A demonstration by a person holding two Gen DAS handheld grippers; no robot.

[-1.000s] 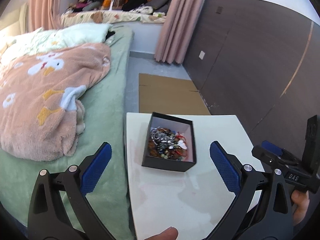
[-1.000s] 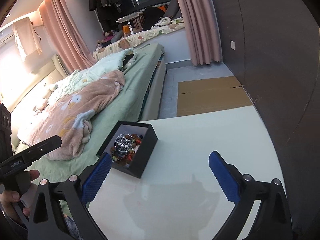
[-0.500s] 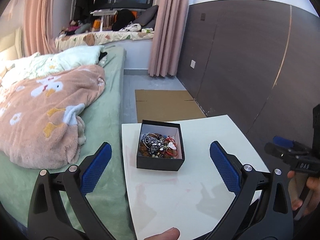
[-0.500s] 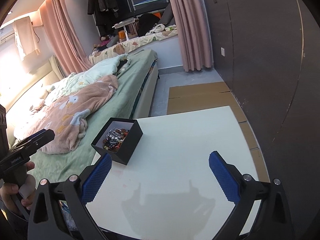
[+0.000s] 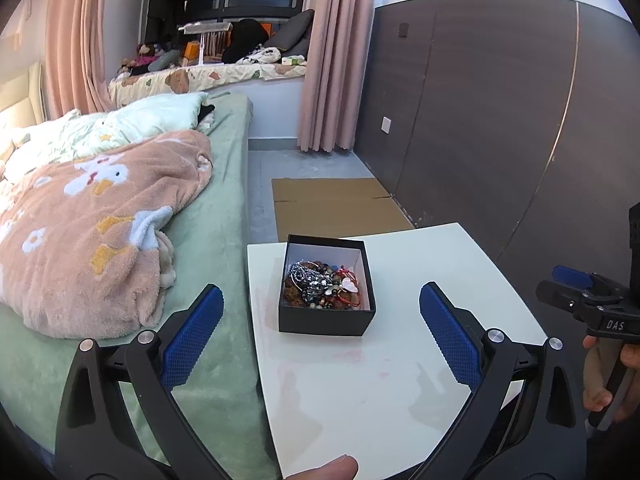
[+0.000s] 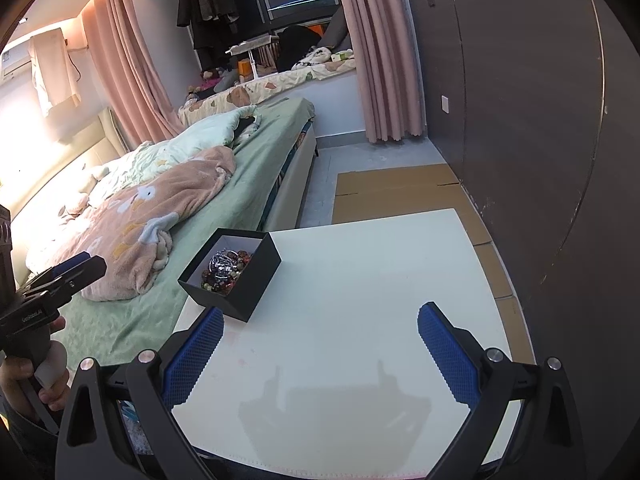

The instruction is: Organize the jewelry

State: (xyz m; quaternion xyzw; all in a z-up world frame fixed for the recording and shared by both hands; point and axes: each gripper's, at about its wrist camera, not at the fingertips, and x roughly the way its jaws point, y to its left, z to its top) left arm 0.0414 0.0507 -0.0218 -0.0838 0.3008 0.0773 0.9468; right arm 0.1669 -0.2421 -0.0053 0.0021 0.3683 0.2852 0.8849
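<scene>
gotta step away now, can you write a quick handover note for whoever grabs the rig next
Left claw: open, empty, held above the white table, aimed at the black box.
Right claw: open, empty, over the table's near side.
The box sits near the table's edge by the bed, lidless, with a tangled pile of jewelry inside: beads, silver chain, red cord.
Done: nothing sorted; all pieces are in the box.
Left: lift pieces out, untangle and arrange them. No other tray or holder is in view.
</scene>
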